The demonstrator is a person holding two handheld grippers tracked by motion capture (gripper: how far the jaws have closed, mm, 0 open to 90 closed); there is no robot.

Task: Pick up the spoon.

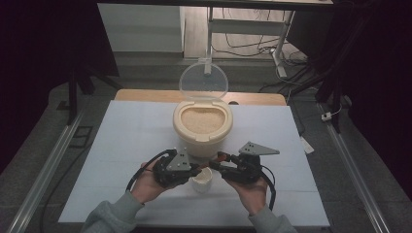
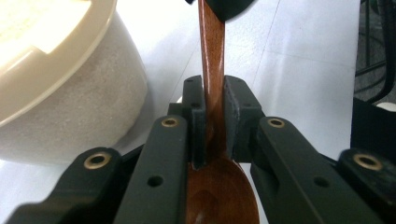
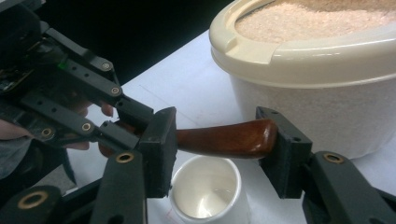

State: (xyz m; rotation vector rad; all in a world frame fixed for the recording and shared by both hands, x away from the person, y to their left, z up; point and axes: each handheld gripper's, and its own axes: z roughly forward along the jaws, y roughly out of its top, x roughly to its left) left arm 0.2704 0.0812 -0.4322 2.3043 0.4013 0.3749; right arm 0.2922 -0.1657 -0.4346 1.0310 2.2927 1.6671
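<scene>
Wooden spoon (image 3: 224, 137) sits level just above the white cup (image 3: 205, 193), in front of our rice container (image 1: 202, 127). Our left gripper (image 2: 214, 116) clamps its neck; our right gripper (image 3: 219, 149) straddles the handle end, pads not pressing.

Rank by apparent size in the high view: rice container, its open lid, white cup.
1. Rice container
2. Open lid, nearly as wide but farther from the camera, so a close call
3. White cup, clearly smallest

Cream grain container (image 1: 202, 127) w/ clear lid (image 1: 203, 81) raised (hinged at back), white cup (image 1: 202, 180) just in front.
</scene>
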